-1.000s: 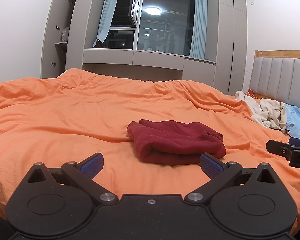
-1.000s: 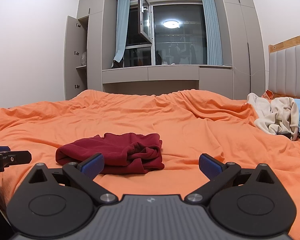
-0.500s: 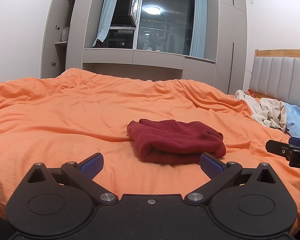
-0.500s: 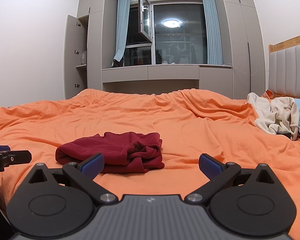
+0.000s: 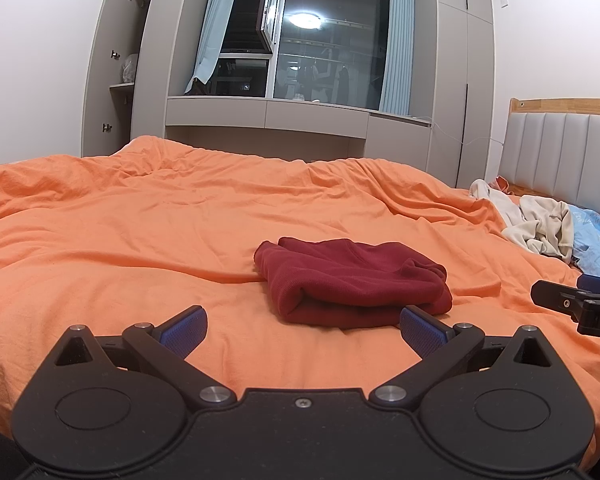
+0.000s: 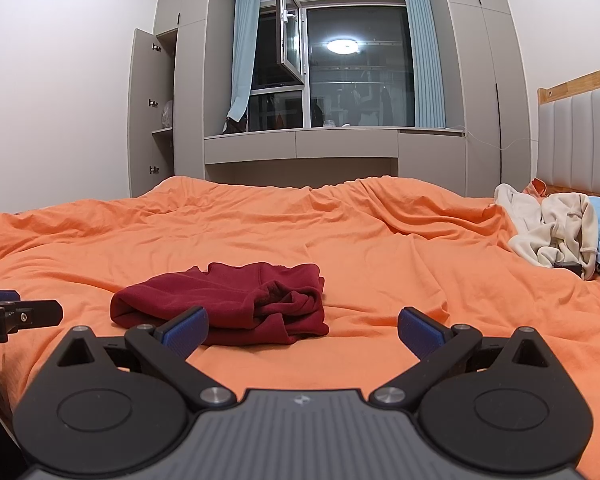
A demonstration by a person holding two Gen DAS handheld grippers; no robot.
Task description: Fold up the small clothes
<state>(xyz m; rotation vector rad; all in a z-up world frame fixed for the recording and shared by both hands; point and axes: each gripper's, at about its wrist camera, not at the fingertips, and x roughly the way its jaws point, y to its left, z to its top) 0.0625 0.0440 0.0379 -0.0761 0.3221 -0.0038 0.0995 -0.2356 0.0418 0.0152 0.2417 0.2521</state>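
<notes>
My left gripper (image 5: pixel 302 326) hangs low over the orange duvet (image 5: pixel 140 248) with its jaws spread wide and nothing between them; the blue pads (image 5: pixel 182 328) sit well apart at about 8 and 4 o'clock in that wrist view. The dark red garment (image 5: pixel 352 280) lies folded into a thick bundle on the duvet, just beyond the fingertips at roughly 1 o'clock; its rounded fold faces me and its nearest edge sits just behind the right-hand pad, though I cannot tell whether the two touch.

My right gripper (image 6: pixel 302 326) is likewise released, jaws wide and empty; from its camera the same red bundle lies at about 10 o'clock, its near edge partly hidden behind the left-hand pad (image 6: pixel 184 328), with bunched, creased cloth at the bundle's right end. Each gripper shows in the other's view: the right one at 3 o'clock in the left wrist view, the left one at 9 o'clock in the right wrist view, so the garment lies between them.

A loose heap of cream clothes (image 6: pixel 552 236) rests on the bed at 2 o'clock, near the padded headboard (image 6: pixel 580 136), with pale blue fabric (image 5: pixel 596 244) just beside it; straight ahead at 12 o'clock stands a window (image 6: pixel 356 68) with light blue curtains, one pane swung open.
</notes>
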